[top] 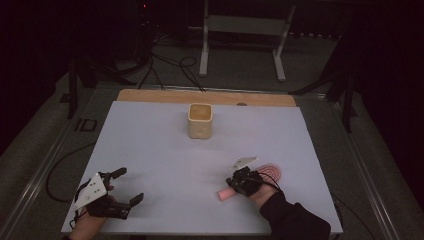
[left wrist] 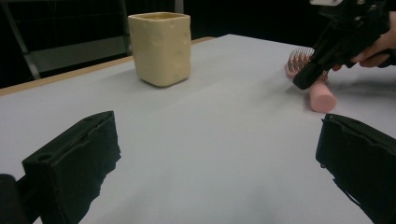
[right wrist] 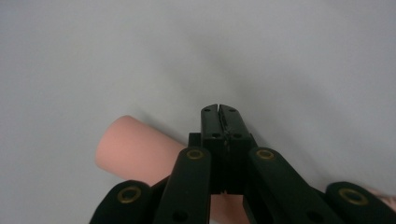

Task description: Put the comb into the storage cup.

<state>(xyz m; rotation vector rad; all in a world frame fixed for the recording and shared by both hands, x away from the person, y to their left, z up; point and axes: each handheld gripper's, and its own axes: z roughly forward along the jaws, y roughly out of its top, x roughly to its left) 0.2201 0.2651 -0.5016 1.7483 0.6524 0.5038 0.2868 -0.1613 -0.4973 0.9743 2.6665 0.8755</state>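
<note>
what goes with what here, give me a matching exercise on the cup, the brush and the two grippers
Things:
1. cream cup
2. pink hairbrush
3. left gripper
4. right gripper

States:
A. jaws closed together above the pink handle
B. lying flat on the white sheet
C. jaws wide apart, nothing between them
D. standing upright near the far edge of the sheet

Pairs: 1-D, 2-B, 3-C, 4-A

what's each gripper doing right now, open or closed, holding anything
Left gripper: open, holding nothing.
Right gripper: closed, jaws pressed together above the pink hairbrush handle, not gripping it.
</note>
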